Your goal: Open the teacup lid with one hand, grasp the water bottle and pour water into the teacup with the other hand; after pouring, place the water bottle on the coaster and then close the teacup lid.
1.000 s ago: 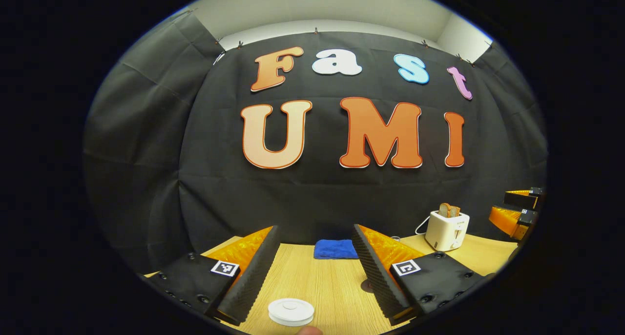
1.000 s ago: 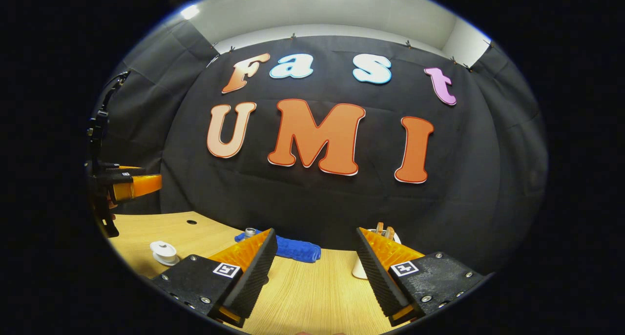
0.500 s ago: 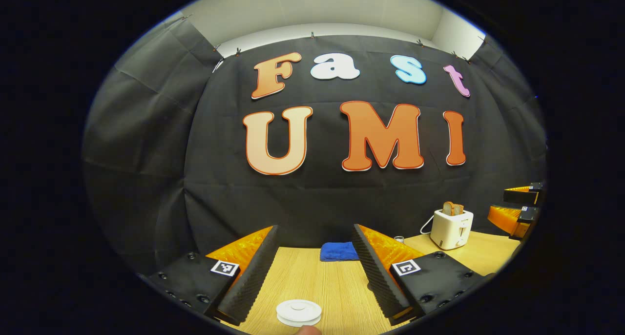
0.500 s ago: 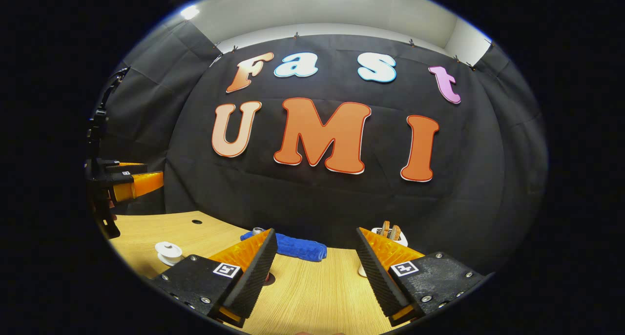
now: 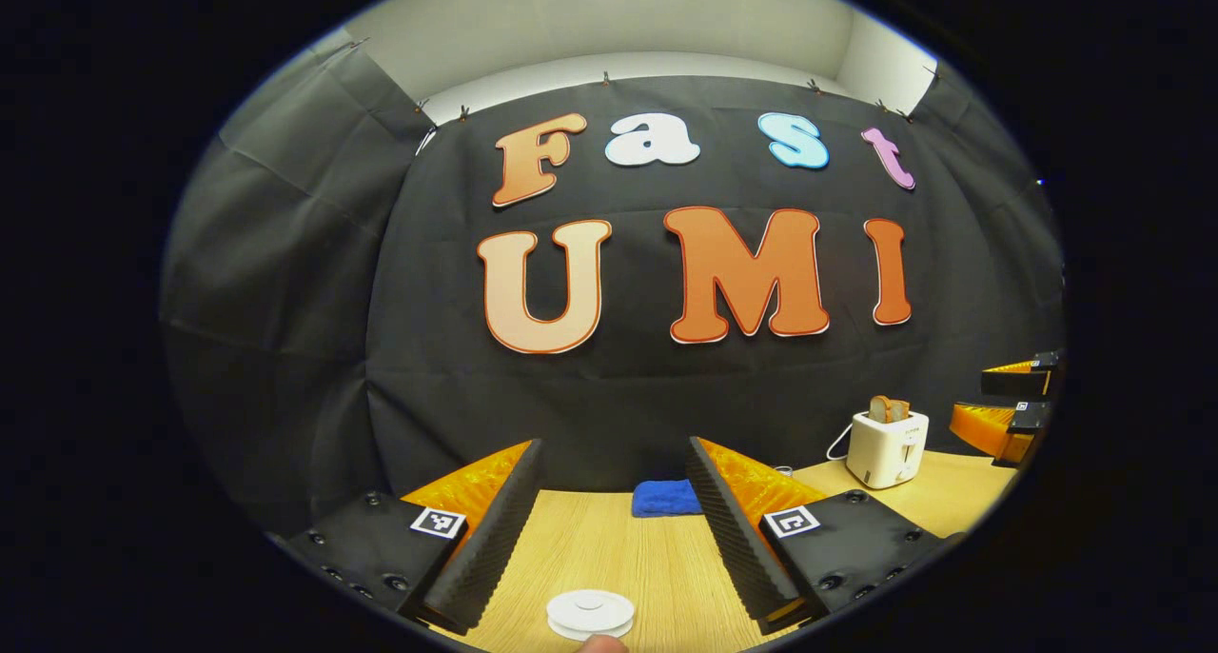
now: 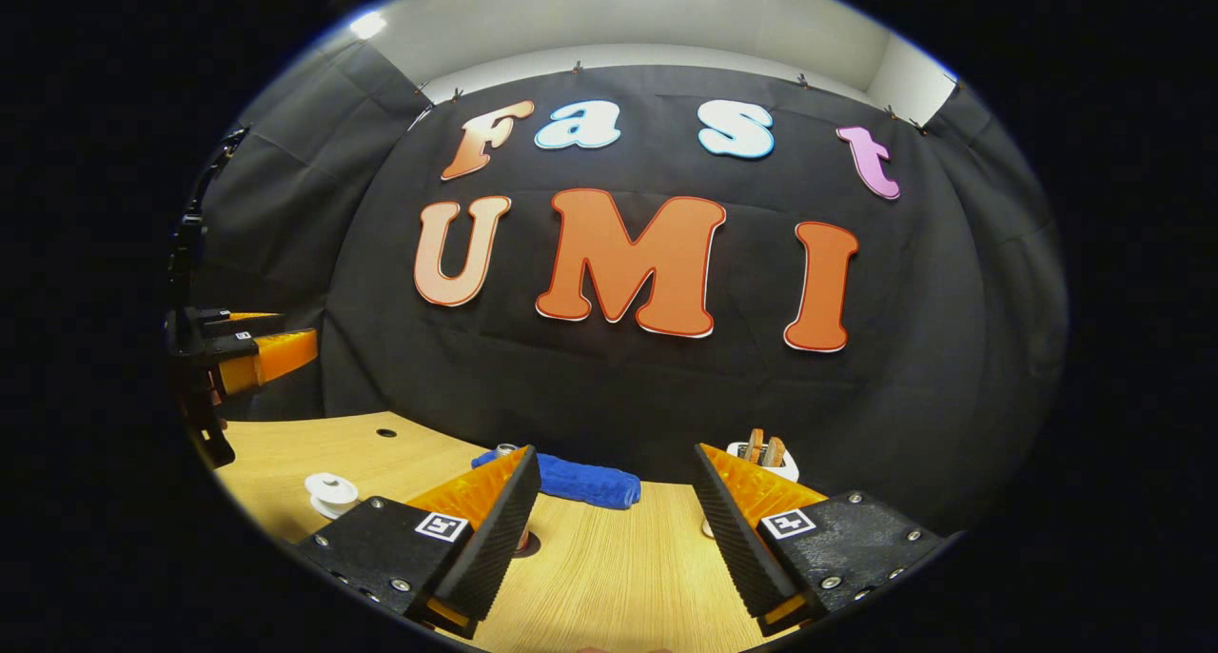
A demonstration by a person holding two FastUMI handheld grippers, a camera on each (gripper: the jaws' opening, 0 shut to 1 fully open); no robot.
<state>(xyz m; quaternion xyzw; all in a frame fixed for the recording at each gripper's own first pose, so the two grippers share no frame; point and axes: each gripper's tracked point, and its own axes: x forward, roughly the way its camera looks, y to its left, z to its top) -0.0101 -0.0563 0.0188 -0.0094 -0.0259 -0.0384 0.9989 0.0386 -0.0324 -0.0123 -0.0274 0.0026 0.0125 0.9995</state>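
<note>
Left gripper view: left gripper (image 5: pixel 614 486) level over teacup lid (image 5: pixel 590 614) (jaws apart).

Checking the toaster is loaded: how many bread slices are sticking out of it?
2, side by side in the top of the toaster at the table's far right: bread. Any more would be hidden inside.

Your white teacup lid (image 5: pixel 590 614) sits flat and closed on the wooden surface (image 5: pixel 618 558). From the right gripper view, the lidded teacup (image 6: pixel 331 493) stands upright, knob on top.
</note>
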